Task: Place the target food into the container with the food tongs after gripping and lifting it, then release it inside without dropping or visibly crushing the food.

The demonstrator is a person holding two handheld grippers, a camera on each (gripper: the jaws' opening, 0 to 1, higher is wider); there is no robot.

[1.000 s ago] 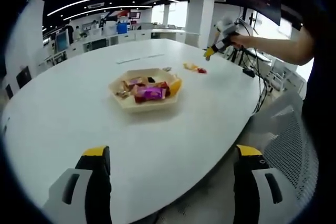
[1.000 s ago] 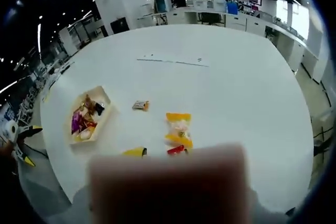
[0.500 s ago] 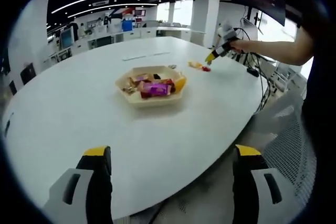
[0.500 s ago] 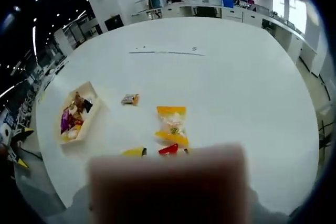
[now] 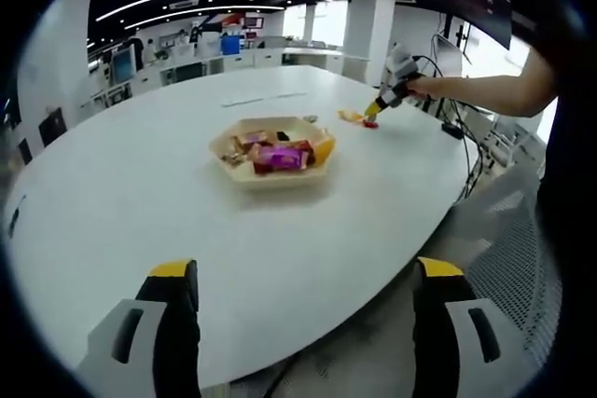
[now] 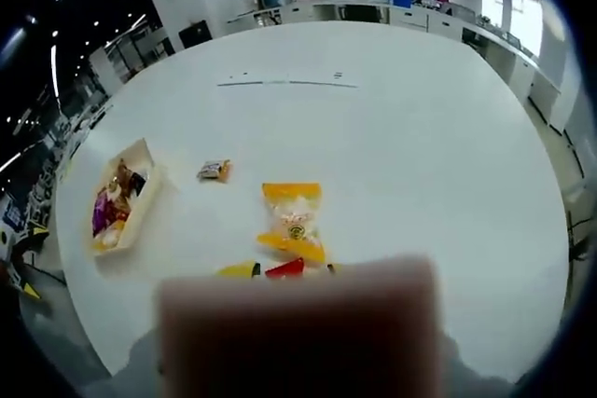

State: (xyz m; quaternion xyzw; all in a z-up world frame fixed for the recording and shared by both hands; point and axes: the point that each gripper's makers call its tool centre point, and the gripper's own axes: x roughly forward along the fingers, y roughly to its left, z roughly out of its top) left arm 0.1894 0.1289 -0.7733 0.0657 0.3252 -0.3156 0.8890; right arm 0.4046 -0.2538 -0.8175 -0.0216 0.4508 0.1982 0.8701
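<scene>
A tan hexagonal tray (image 5: 244, 174) holding several wrapped snacks stands mid-table in the left gripper view. My left gripper (image 5: 306, 272) hangs open over the near table edge, well short of the tray, with nothing between its jaws. Beyond the tray a hand holds my right gripper (image 5: 375, 111) low over a yellow packet (image 5: 349, 116) and a small red piece (image 5: 370, 123). In the right gripper view the yellow packet (image 6: 292, 221) lies just ahead and the red piece (image 6: 284, 268) sits at my right gripper (image 6: 280, 279). A blurred pinkish block (image 6: 294, 323) hides its jaws.
A small brown-and-orange packet (image 6: 214, 171) lies loose between the yellow packet and the tray (image 6: 140, 157). The white oval table (image 5: 112, 184) is broad and bare around them. A mesh chair (image 5: 518, 267) stands at its right end, and desks and pillars stand far behind.
The right gripper has come down from above the table to the yellow packet and red piece, which now look larger and closer in its view. The left gripper has hardly moved.
</scene>
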